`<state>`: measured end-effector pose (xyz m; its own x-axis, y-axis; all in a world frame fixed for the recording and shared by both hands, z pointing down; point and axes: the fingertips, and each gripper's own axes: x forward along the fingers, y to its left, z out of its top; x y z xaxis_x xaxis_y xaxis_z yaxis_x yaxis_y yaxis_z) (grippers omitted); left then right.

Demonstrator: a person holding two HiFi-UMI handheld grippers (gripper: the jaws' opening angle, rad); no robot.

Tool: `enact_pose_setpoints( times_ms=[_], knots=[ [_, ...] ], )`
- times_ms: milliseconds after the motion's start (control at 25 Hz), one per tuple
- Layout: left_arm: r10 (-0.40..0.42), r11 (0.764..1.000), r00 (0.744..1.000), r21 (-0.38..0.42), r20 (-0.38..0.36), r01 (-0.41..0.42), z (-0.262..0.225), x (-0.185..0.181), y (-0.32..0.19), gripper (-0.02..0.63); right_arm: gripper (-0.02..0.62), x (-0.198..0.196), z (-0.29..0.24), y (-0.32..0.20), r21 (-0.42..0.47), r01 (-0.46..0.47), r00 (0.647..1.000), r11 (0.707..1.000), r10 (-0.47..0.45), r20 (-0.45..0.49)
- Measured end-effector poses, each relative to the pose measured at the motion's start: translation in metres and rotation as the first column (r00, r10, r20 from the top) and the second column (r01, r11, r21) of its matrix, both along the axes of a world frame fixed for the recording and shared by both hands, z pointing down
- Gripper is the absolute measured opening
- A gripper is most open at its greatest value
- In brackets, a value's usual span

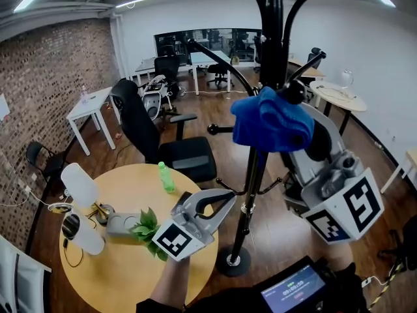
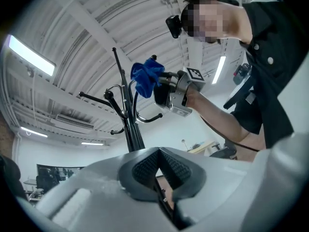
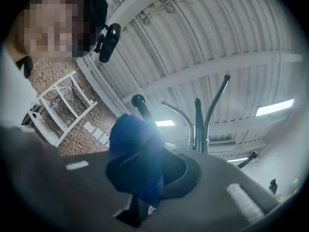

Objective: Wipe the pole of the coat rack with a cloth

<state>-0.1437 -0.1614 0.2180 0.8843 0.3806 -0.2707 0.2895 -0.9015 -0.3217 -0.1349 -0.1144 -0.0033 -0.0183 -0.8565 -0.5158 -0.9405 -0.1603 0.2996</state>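
Right gripper (image 3: 141, 185) holds blue cloth (image 1: 268, 120), seemingly against the upright pole (image 1: 255, 175)

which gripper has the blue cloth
The right gripper: its jaws clamp the blue cloth, held up by the coat rack pole. The left gripper has jaws shut on nothing.

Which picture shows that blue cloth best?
The head view: the whole blue cloth shows, bunched at the coat rack pole. The left gripper view shows it small and far; the right gripper view shows it close but dim between the jaws.
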Motion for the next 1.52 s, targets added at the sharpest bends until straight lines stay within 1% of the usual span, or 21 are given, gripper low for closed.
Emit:
enact_pose_setpoints(
  times_ms=[80, 160, 280, 360, 480, 600, 680, 760, 880, 1000, 1080, 1160, 1240, 1280, 1320, 1360, 1440, 1520],
  knots=[
    [0.001, 1.0, 1.0, 0.0, -0.004, -0.001, -0.002, 0.0, 0.0, 0.003, 0.048, -0.01, -0.006, 0.006, 0.02, 0.03, 0.999, 0.999, -0.029, -0.019],
    [0.003, 1.0, 1.0, 0.006, -0.009, -0.003, -0.004, 0.001, 0.001, 0.003, 0.048, -0.014, -0.008, 0.008, 0.03, 0.039, 0.999, 0.999, -0.037, -0.038],
    [0.013, 1.0, 1.0, 0.011, -0.007, -0.012, -0.003, 0.003, 0.005, 0.003, 0.048, -0.01, -0.008, 0.008, 0.03, 0.03, 0.999, 0.999, -0.029, -0.044],
    [0.018, 1.0, 1.0, 0.009, -0.005, -0.018, -0.002, 0.004, 0.007, 0.003, 0.048, 0.0, -0.003, 0.003, 0.013, 0.006, 1.0, 1.0, -0.006, -0.027],
    [0.019, 1.0, 1.0, 0.004, -0.001, -0.019, 0.001, 0.004, 0.009, 0.003, 0.048, 0.038, 0.021, -0.015, -0.049, -0.063, 0.995, 0.997, 0.066, 0.072],
    [0.017, 1.0, 1.0, -0.009, 0.008, -0.017, 0.004, 0.002, 0.01, 0.003, 0.047, 0.079, 0.064, -0.034, -0.145, -0.114, 0.974, 0.983, 0.139, 0.18],
    [0.011, 1.0, 1.0, -0.015, 0.021, -0.01, 0.01, 0.003, 0.008, 0.003, 0.046, 0.088, 0.094, -0.043, -0.191, -0.123, 0.963, 0.974, 0.164, 0.216],
    [0.002, 1.0, 0.999, -0.025, 0.039, -0.002, 0.017, 0.004, 0.005, 0.003, 0.046, 0.089, 0.12, -0.046, -0.222, -0.131, 0.957, 0.966, 0.182, 0.225],
    [-0.004, 0.999, 0.998, -0.04, 0.068, 0.007, 0.028, 0.004, 0.004, 0.003, 0.046, 0.09, 0.163, -0.049, -0.291, -0.111, 0.951, 0.95, 0.187, 0.247],
    [-0.002, 0.999, 0.996, -0.05, 0.087, 0.006, 0.038, 0.004, 0.005, 0.003, 0.046, 0.09, 0.22, -0.052, -0.396, -0.085, 0.937, 0.914, 0.208, 0.279],
    [0.003, 0.998, 0.994, -0.057, 0.106, 0.003, 0.046, 0.003, 0.007, 0.003, 0.046, 0.09, 0.264, -0.055, -0.48, -0.054, 0.923, 0.876, 0.227, 0.311],
    [0.004, 0.998, 0.992, -0.066, 0.127, 0.005, 0.053, 0.001, 0.007, 0.003, 0.046, 0.09, 0.31, -0.057, -0.576, -0.021, 0.909, 0.818, 0.256, 0.33],
    [0.003, 0.997, 0.99, -0.071, 0.14, 0.007, 0.057, 0.0, 0.007, 0.003, 0.046, 0.087, 0.353, -0.058, -0.663, 0.024, 0.896, 0.748, 0.279, 0.346],
    [0.004, 0.997, 0.99, -0.072, 0.144, 0.007, 0.059, -0.001, 0.007, 0.003, 0.046, 0.083, 0.372, -0.058, -0.695, 0.061, 0.888, 0.717, 0.279, 0.366],
    [0.004, 0.997, 0.989, -0.072, 0.149, 0.007, 0.061, -0.002, 0.008, 0.003, 0.046, 0.078, 0.387, -0.056, -0.712, 0.106, 0.879, 0.695, 0.269, 0.394],
    [0.004, 0.997, 0.988, -0.073, 0.154, 0.008, 0.064, -0.003, 0.008, 0.003, 0.046, 0.071, 0.396, -0.053, -0.713, 0.15, 0.869, 0.685, 0.253, 0.426],
    [0.001, 0.997, 0.987, -0.08, 0.16, 0.012, 0.068, -0.004, 0.007, 0.003, 0.046, 0.055, 0.399, -0.047, -0.695, 0.231, 0.853, 0.681, 0.202, 0.482],
    [-0.004, 0.996, 0.987, -0.087, 0.162, 0.019, 0.07, -0.005, 0.005, 0.003, 0.046, 0.035, 0.394, -0.043, -0.683, 0.31, 0.847, 0.661, 0.134, 0.515]
  ],
)
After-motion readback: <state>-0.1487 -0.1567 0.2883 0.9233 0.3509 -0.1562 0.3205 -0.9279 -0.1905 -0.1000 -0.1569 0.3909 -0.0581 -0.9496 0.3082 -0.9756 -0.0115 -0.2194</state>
